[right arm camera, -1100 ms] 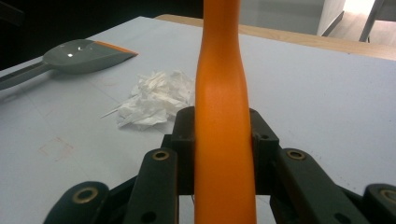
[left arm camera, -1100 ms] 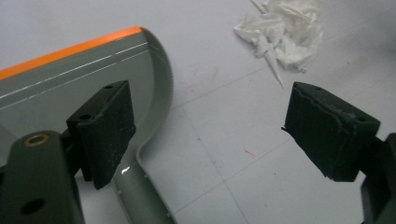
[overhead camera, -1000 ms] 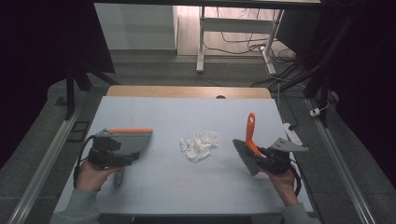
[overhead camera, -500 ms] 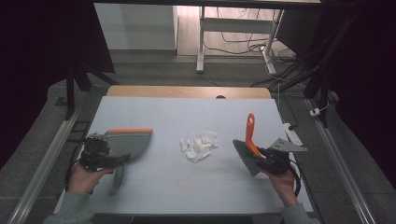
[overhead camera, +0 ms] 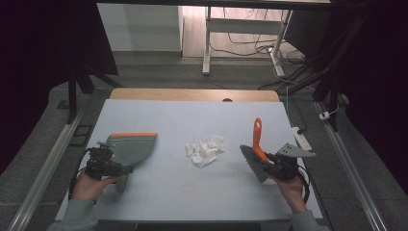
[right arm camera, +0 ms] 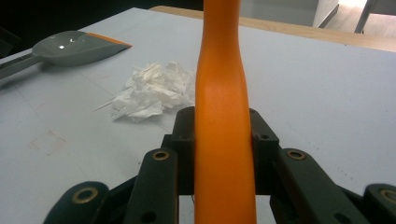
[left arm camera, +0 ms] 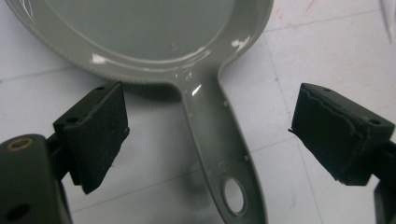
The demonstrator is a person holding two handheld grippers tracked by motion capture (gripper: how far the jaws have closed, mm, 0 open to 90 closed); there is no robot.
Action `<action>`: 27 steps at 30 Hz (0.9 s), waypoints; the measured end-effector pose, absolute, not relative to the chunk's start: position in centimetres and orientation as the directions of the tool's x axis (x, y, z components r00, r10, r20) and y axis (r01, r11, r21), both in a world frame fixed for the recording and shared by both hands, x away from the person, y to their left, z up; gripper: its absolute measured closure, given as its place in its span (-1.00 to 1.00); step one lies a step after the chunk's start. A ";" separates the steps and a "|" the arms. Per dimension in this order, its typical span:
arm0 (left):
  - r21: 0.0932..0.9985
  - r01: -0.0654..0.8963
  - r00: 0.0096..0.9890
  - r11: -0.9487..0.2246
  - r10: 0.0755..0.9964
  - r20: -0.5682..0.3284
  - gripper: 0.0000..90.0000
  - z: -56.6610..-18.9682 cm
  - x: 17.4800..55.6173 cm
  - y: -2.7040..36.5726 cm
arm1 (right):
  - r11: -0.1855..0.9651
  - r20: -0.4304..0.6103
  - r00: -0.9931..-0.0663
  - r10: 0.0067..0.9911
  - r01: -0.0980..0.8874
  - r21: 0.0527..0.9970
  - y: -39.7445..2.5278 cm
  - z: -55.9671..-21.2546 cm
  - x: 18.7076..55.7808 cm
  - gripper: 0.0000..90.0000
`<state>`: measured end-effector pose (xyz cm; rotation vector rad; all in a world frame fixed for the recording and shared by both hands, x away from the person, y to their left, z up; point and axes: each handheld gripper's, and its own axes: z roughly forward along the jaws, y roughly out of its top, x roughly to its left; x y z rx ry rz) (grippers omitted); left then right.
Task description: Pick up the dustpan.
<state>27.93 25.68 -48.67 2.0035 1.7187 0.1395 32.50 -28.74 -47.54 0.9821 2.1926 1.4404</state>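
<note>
White crumpled tissue (overhead camera: 205,150) lies mid-table between grey dustpan (overhead camera: 129,146), left, and brush (overhead camera: 257,150), right. The brush's orange handle is clamped by the right gripper (overhead camera: 270,160); the left gripper (overhead camera: 115,169) is spread wide astride the dustpan's handle.

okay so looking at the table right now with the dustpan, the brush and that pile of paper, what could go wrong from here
1. The left gripper is open, its jaws on either side of the dustpan handle without touching it. If it shuts off-centre, the pan may twist or slide.
2. The right gripper clamps only the brush handle; hard sweeping might turn it in the jaws.
3. The crumpled paper looks light, so a fast stroke could scatter it past the pan.
</note>
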 end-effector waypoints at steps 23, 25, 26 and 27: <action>0.384 0.923 0.129 0.008 0.935 -0.332 -0.41 -51.9 28.9 25.6 | 0.262 0.074 -0.703 0.707 0.358 0.897 -28.7 -47.6 32.5 0.56; 0.388 0.921 0.124 0.029 0.924 -0.363 -0.35 -52.0 29.0 25.7 | 0.265 0.070 -0.702 0.709 0.357 0.896 -28.6 -47.6 32.5 0.56; 0.388 0.921 0.124 0.029 0.924 -0.363 -0.31 -52.0 29.0 25.7 | 0.266 0.070 -0.702 0.709 0.357 0.895 -28.6 -47.6 32.5 0.56; 0.384 0.922 0.107 0.053 0.918 -0.383 -0.25 -52.1 29.1 25.8 | 0.266 0.069 -0.702 0.709 0.357 0.895 -28.6 -47.6 32.5 0.56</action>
